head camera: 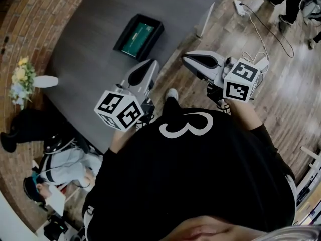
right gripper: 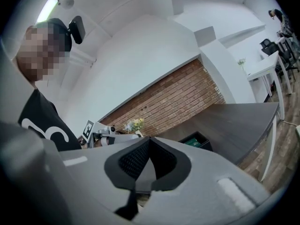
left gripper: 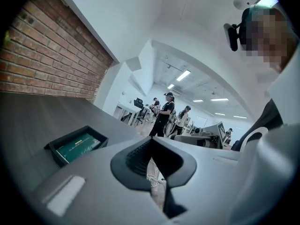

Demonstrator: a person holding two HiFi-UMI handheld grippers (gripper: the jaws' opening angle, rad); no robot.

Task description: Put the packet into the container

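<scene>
A black container (head camera: 152, 38) sits on the grey table (head camera: 90, 44), and a green packet (head camera: 138, 35) lies flat inside it. I hold both grippers close to my body, short of the table's near edge and well away from the container. My left gripper (head camera: 151, 63) is shut with nothing between its jaws. To its right, my right gripper (head camera: 186, 59) is also shut and empty. In the left gripper view the container (left gripper: 60, 158) with the packet (left gripper: 77, 145) lies low at the left, beyond the left gripper (left gripper: 151, 143). The right gripper view shows the container (right gripper: 204, 138) past the right gripper (right gripper: 149, 142).
A white vase of flowers (head camera: 22, 78) stands at the table's left end by the brick wall (head camera: 30, 19). A person (head camera: 65, 167) is down on the floor at the lower left. A power strip and cable (head camera: 242, 7) lie on the wooden floor. Several people (left gripper: 164, 114) stand far off.
</scene>
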